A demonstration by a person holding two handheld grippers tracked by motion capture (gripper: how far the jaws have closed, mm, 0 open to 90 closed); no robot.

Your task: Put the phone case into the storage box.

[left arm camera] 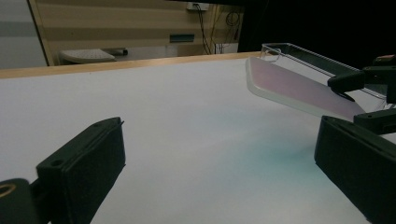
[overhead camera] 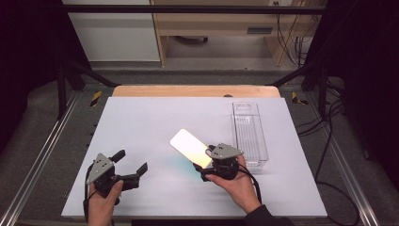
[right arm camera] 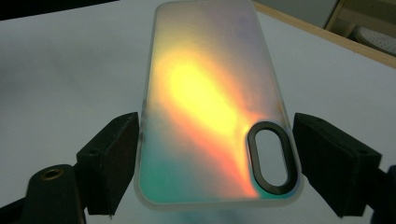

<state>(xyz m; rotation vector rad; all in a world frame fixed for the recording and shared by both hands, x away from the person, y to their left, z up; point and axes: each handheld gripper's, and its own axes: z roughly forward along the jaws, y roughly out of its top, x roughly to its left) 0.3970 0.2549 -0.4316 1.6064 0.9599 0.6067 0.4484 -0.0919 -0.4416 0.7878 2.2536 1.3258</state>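
My left gripper (overhead camera: pixel 136 167) hovers with jaws spread and nothing between them, near the table's (overhead camera: pixel 141 117) front-left corner. My right gripper (overhead camera: pixel 205 165), near the front edge right of centre, clamps the iridescent phone case (overhead camera: pixel 190 147) by its long edges, lifted off the surface. The clear tray (overhead camera: pixel 249 134) lies by the right edge.

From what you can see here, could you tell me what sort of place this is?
Probably a lab recording bench: a white table inside a black metal frame, loose cables beside it, and plain wooden furniture behind.

phone case (right arm camera: pixel 210 102) | iridescent, translucent rim | tilted, lifted off table
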